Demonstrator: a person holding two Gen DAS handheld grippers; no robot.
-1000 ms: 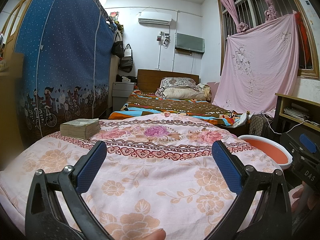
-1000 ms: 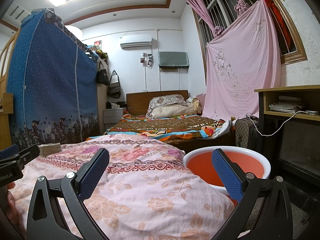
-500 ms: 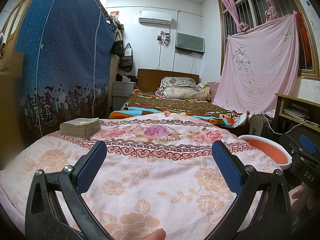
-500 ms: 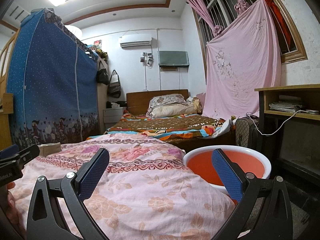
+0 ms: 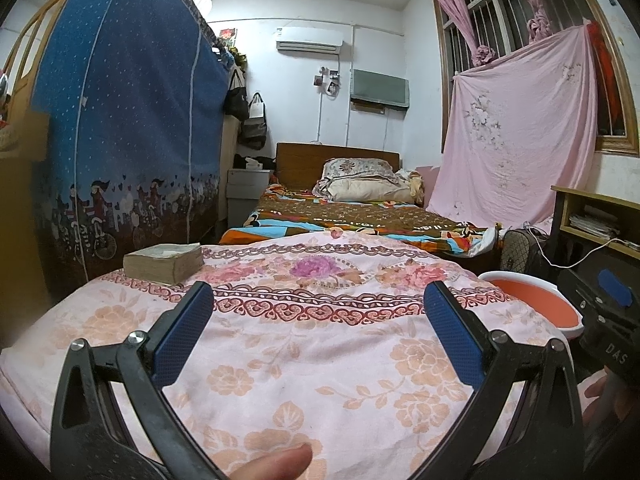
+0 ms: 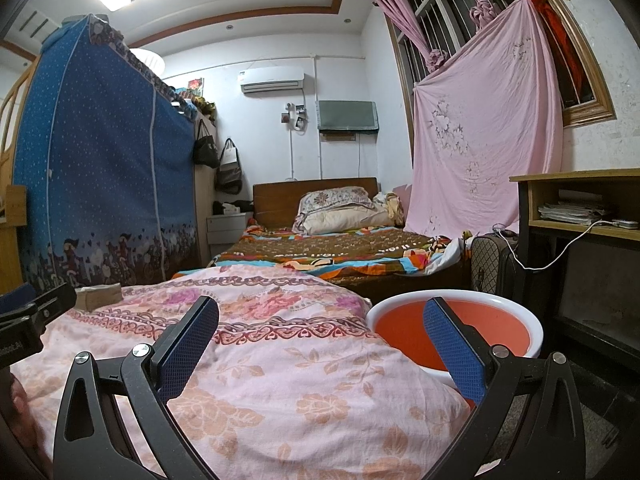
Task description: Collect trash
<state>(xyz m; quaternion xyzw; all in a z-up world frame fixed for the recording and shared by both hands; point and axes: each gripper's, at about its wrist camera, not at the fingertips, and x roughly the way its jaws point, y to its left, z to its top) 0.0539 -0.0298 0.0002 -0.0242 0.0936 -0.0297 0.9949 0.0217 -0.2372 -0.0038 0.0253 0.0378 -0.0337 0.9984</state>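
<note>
- Left wrist view: our left gripper (image 5: 318, 332) hangs with its jaws wide apart, holding nothing, above the floral cloth (image 5: 320, 360). At 3 o'clock the basin (image 5: 532, 304) (orange inside, white rim) is half cut off behind our right gripper (image 5: 608, 320). We see no trash.
- Right wrist view: the right gripper's jaws stand spread and bare; its right finger (image 6: 456, 356) covers part of the basin at 3 o'clock, just beside the cloth's edge.

- The left gripper (image 5: 318, 334) is held level and pointing forward, its jaws spread wide with nothing between the blue pads.
- A fingertip (image 5: 276, 465) of the person shows at the bottom edge of the left wrist view.
- The right gripper (image 6: 320, 346) is also level, jaws wide apart and empty.
- Each gripper shows at the edge of the other's view.
</note>
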